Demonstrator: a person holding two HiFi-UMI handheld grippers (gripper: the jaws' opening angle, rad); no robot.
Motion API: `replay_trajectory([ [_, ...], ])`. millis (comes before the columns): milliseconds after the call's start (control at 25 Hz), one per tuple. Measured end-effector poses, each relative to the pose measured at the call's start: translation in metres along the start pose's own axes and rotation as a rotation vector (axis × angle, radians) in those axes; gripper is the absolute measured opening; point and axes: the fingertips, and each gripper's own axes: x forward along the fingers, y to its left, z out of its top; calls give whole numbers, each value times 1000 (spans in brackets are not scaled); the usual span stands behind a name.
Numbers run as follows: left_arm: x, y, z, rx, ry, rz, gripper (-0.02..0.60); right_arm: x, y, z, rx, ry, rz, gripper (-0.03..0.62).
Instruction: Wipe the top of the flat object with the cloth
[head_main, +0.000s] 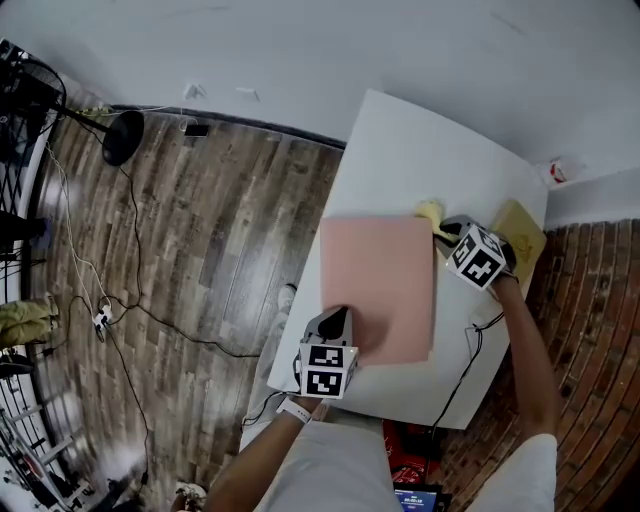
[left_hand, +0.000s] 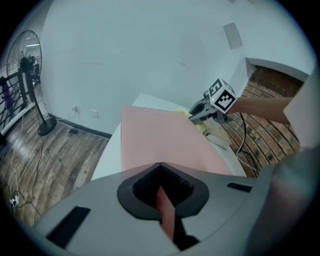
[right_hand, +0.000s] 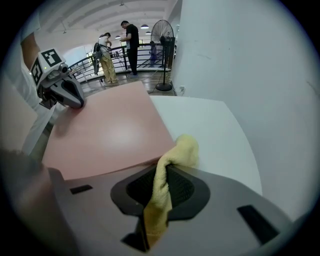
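so the left gripper (left_hand: 162, 200) is clamped on the near edge of the pink flat sheet (head_main: 378, 285), which lies on the white table (head_main: 400, 140). the right gripper (right_hand: 157, 200) is pinching the yellow cloth (right_hand: 177, 155), bunched right at the sheet's far right corner. my worry: the cloth catches that edge and flips or buckles the sheet, since only one spot pins it. only a thin fold sits in the jaws too, so it might slip out

soft, even indoor light, faint shadows, heavy fisheye bending with dark vignetted corners (gripper views especially)
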Motion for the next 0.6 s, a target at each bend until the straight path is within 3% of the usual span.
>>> replay_trajectory([
  [600, 2, -3, 1, 32, -27, 19, 18, -19, 90, -37, -47, -38, 44, 60],
])
